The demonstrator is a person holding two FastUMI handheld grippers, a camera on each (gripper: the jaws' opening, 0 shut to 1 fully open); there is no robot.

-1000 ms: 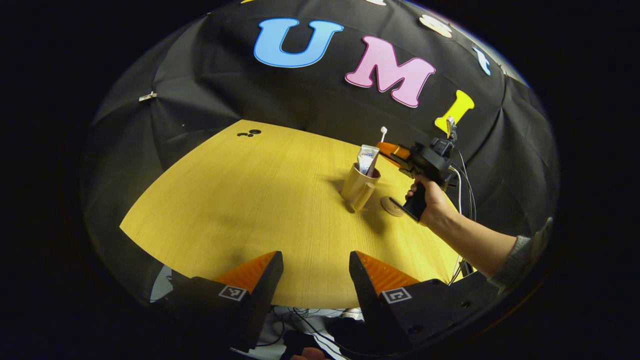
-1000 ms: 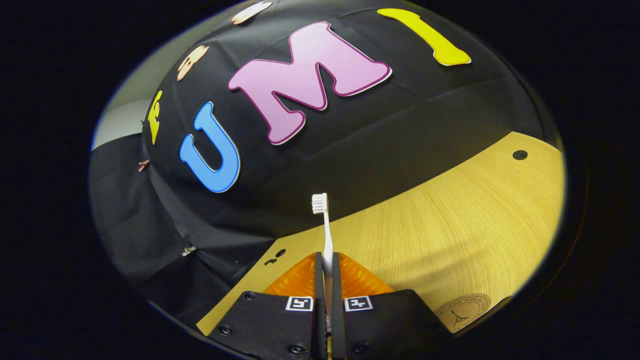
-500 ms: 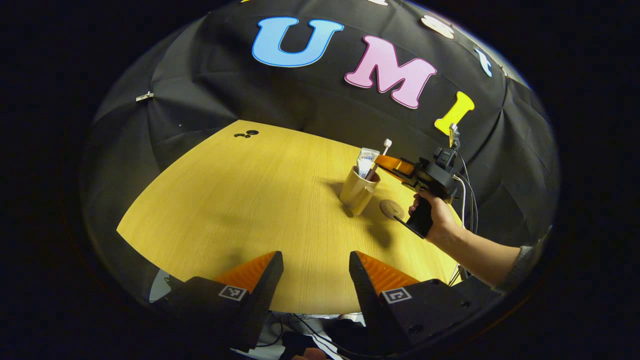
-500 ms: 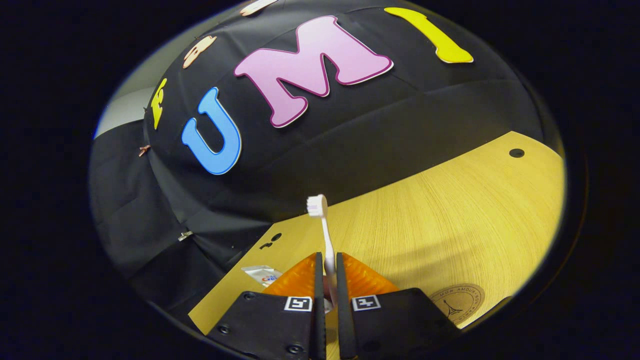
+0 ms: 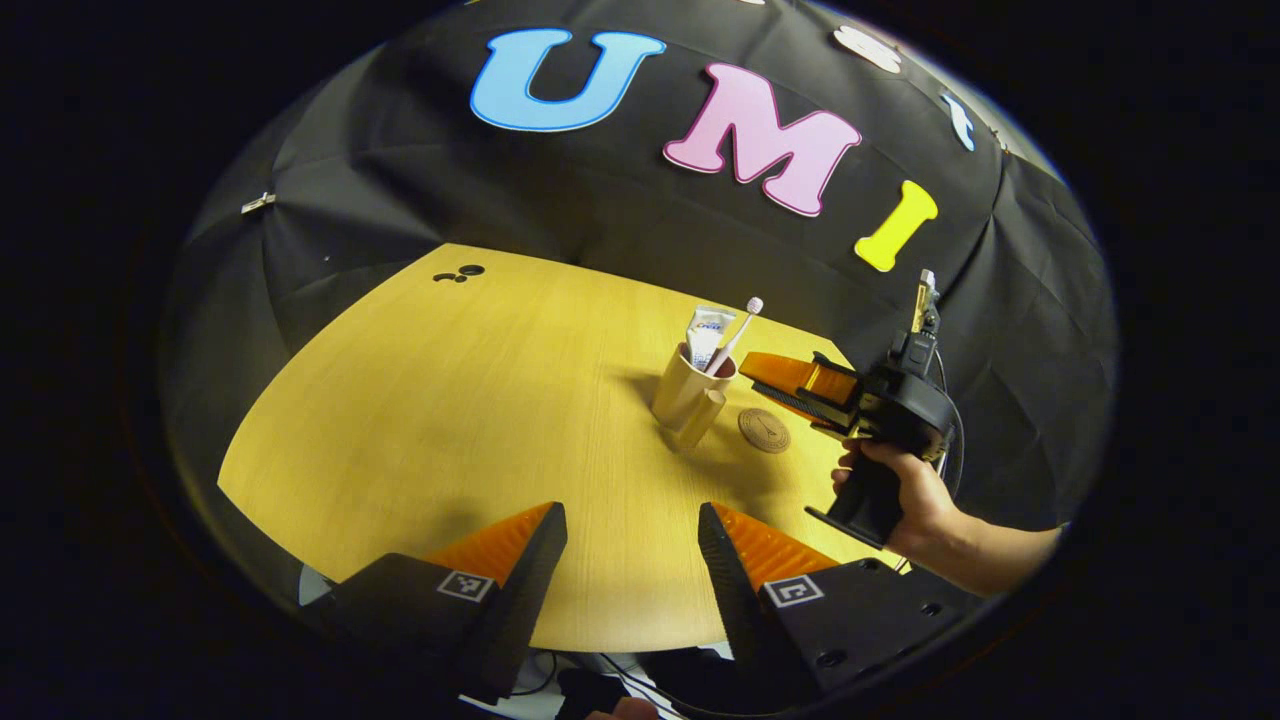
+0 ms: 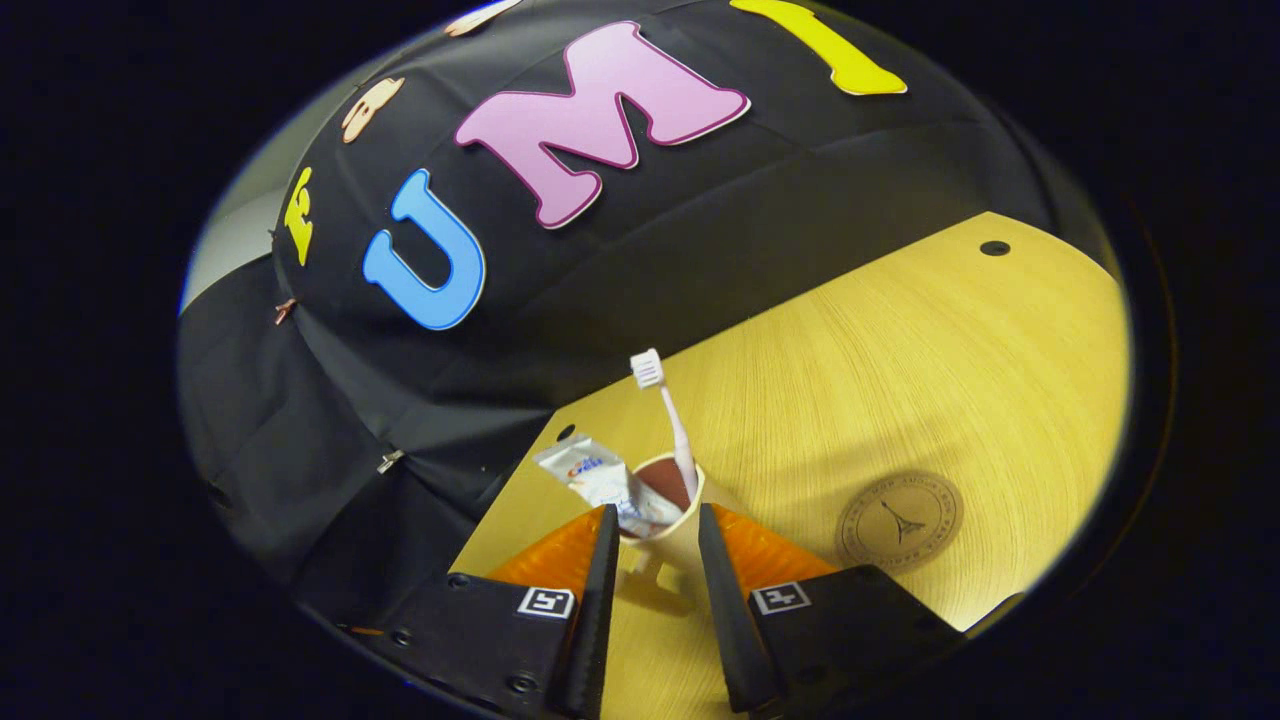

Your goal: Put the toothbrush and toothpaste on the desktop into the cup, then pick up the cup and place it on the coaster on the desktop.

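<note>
Toothbrush (image 5: 736, 334) and toothpaste (image 5: 704, 334) are standing in the cup (image 5: 682, 388) beside the coaster (image 5: 764, 430) while the left gripper (image 5: 630, 560) is hanging released, and the right gripper (image 6: 652, 570) is gaping around the light, tippy cup (image 6: 672, 530), best squeezed at its sides.

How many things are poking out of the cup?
2. The toothpaste tube leans out on one side of the cup, and the toothbrush stands beside it, bristles up. Something smaller could be hidden deeper inside.
</note>
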